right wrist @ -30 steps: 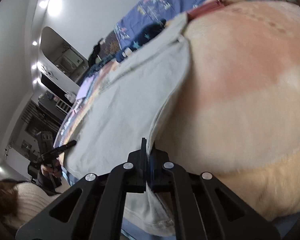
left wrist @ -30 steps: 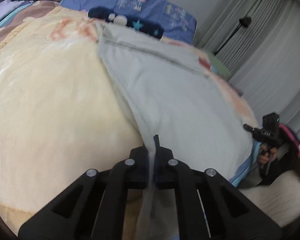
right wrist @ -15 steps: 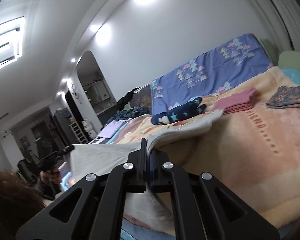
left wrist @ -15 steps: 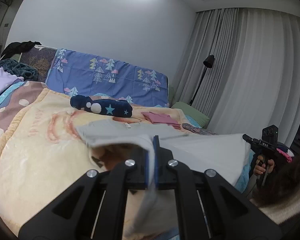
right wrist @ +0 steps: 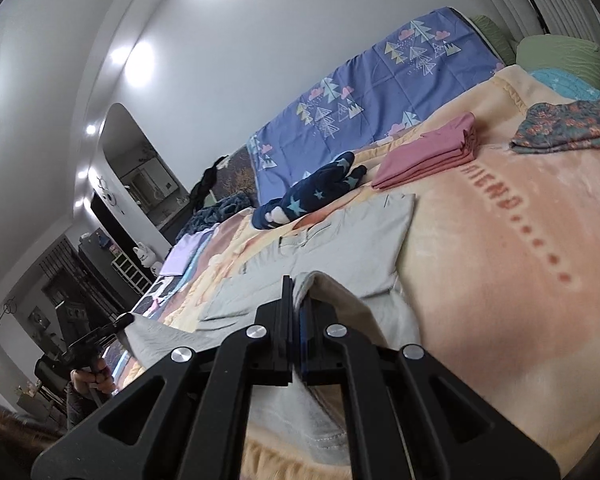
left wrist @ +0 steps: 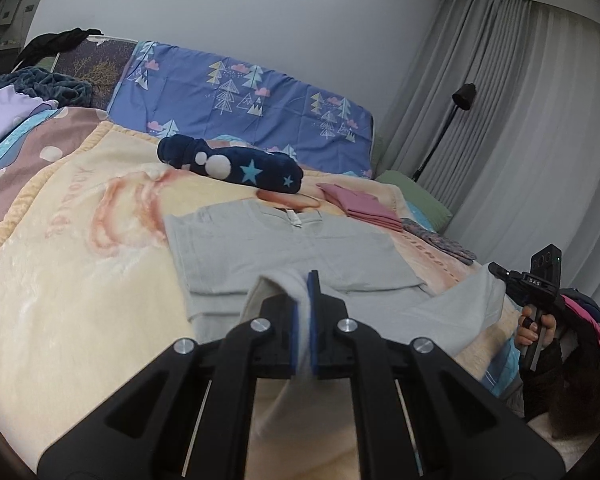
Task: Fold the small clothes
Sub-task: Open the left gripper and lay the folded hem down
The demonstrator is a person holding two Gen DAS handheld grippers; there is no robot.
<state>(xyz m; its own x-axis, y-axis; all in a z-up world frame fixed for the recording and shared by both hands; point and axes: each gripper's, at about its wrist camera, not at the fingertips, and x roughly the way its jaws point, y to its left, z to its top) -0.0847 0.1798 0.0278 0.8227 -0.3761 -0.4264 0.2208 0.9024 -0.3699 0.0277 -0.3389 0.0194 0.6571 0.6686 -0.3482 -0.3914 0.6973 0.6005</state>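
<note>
A light grey T-shirt (left wrist: 292,252) lies on the cream blanket (left wrist: 80,280) with its collar at the far end. My left gripper (left wrist: 305,292) is shut on one corner of the near hem and holds it above the shirt's lower half. My right gripper (right wrist: 297,292) is shut on the other hem corner, also raised. The hem hangs stretched between them, and the fabric under it is hidden. The right gripper (left wrist: 494,267) also shows at the right of the left wrist view, in a person's hand. At the left of the right wrist view is the left gripper (right wrist: 129,317).
Beyond the collar lies a navy star-print bundle (left wrist: 236,164). A folded pink cloth (left wrist: 360,204) and a floral cloth (left wrist: 440,240) sit at the far right. A lilac garment (left wrist: 4,120) lies far left. A floor lamp (left wrist: 460,96) and curtains (left wrist: 540,140) stand right of the bed.
Both grippers have lifted the shirt's near hem off the blanket and carried it toward the collar. The shirt's lower part is now raised and doubling over the rest.
</note>
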